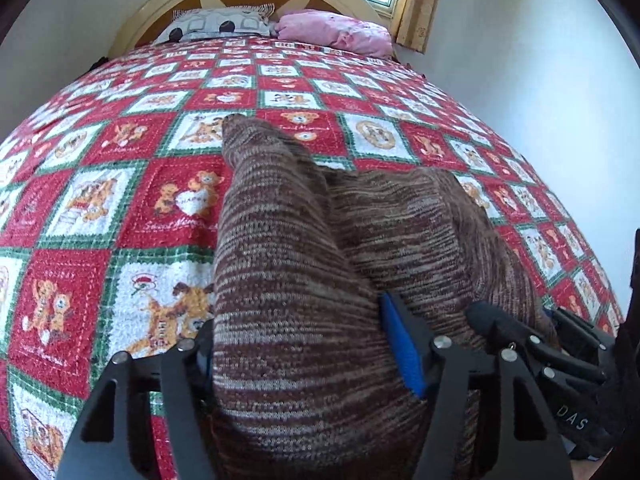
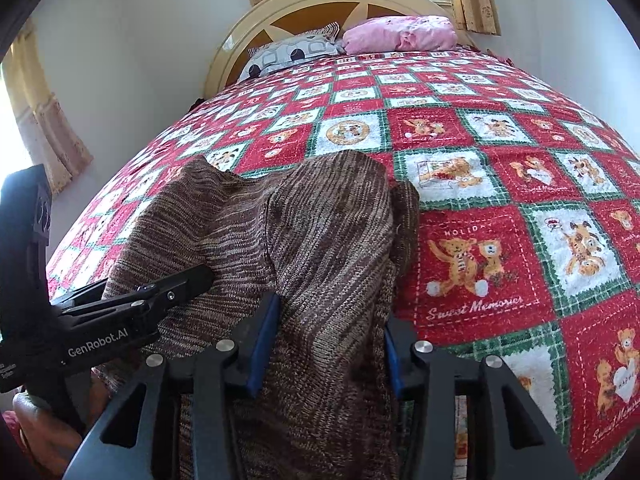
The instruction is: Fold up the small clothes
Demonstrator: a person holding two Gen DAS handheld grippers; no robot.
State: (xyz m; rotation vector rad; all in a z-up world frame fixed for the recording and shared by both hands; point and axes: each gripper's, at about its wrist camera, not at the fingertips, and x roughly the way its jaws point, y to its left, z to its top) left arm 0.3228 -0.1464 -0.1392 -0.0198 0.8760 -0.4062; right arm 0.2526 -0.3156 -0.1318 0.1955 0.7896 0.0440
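the brown striped knit garment (image 1: 304, 280) lies bunched on the near part of the bed, over the red, white and green teddy-bear quilt (image 1: 120, 184), and both claws have a hold of it side by side. the left claw (image 1: 308, 356) has its two blue-padded fingers set apart with a thick fold of the knit filling the space between them, so it is clamped on the garment. the right claw (image 2: 324, 344) grips another thick fold of the same cloth between its blue pads, its fingers likewise held apart by the fabric. in the right wrist view the left claw's black body comes in from the left edge and rests against the knit, just beside the right claw. one end of the garment reaches up the bed to a narrow tip in the left wrist view. at the head of the bed a grey patterned pillow (image 2: 292, 54) and a pink pillow (image 2: 400, 34) lean by the cream headboard (image 2: 320, 0).
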